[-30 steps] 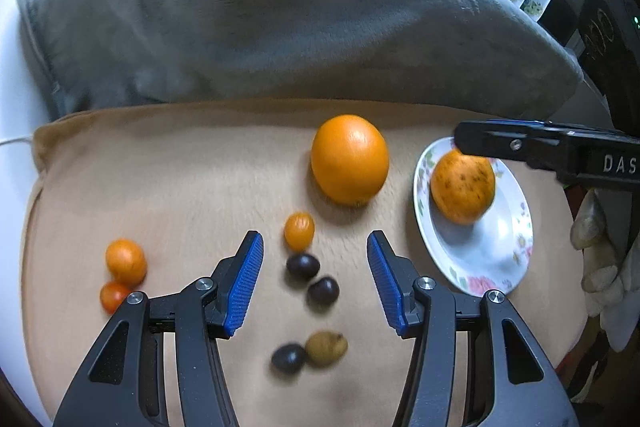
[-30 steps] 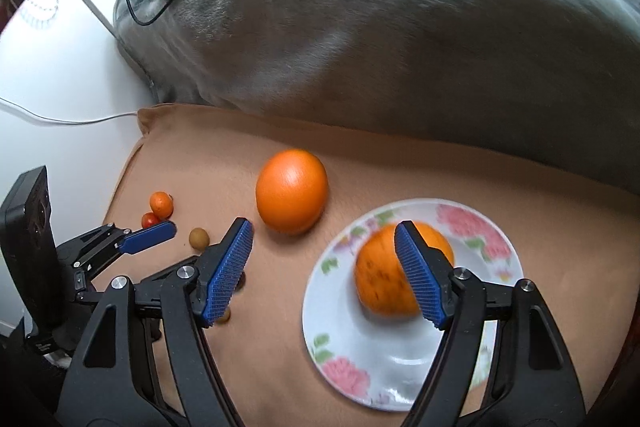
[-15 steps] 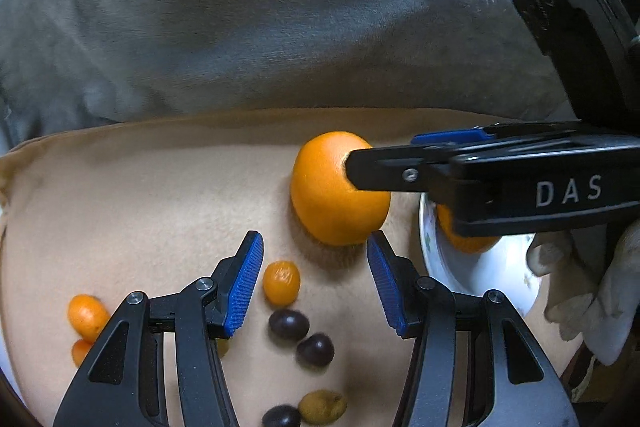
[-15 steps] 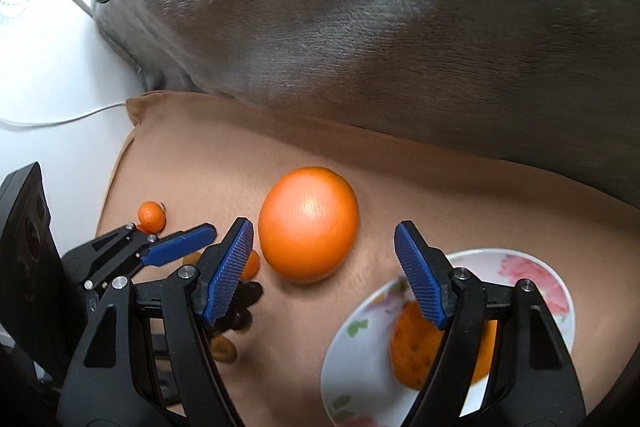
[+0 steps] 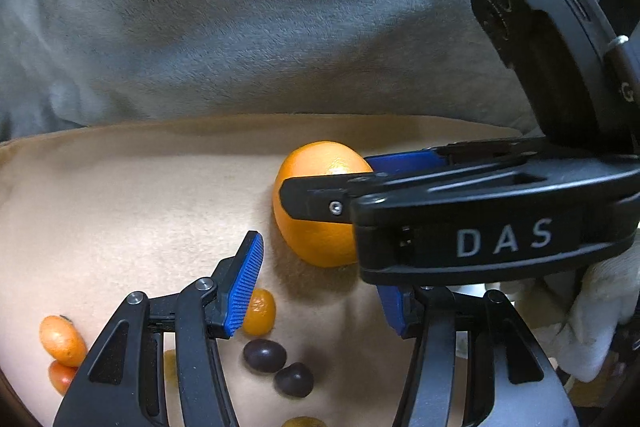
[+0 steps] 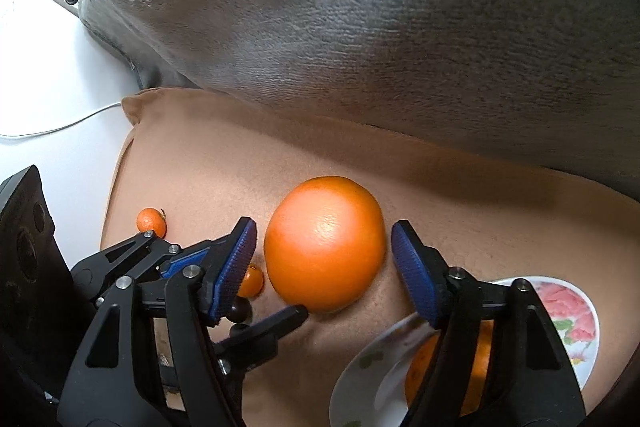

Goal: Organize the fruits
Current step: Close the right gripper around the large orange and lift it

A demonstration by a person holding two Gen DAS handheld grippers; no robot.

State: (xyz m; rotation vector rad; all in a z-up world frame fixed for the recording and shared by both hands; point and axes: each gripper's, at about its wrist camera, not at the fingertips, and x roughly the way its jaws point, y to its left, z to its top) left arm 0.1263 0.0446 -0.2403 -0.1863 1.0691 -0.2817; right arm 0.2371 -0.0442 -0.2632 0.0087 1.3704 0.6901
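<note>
Big orange [image 6: 324, 245]: smooth glossy peel, roughly round, sits on the tan suede-like cushion [image 6: 192, 155] near its rear edge, where the grey plush blanket [image 6: 360, 27] piles up. Right tool [image 6: 320, 259] straddles it, wide; ribbed blue pads [image 6: 412, 271] stand on either side with small gaps, not touching. Left tool [image 5: 320, 291] also wide, holding nothing, ribbed blue pad beside a small oval orange fruit [image 5: 260, 311]; its far finger is partly hidden behind the right tool's black body in the left wrist view. Two dark, matte, rounded fruits [image 5: 265, 355] lie just below the small one, touching or nearly so. Two more small orange fruits [image 5: 62, 341] near the cushion's left edge, stacked close. Glossy white plate with pink floral rim [image 6: 568, 311] near the cushion's right edge, beside the big orange, carrying a duller, speckled orange [image 6: 476, 371], mostly hidden behind the right tool. White gloved hand [image 5: 592, 315] behind the right tool.
</note>
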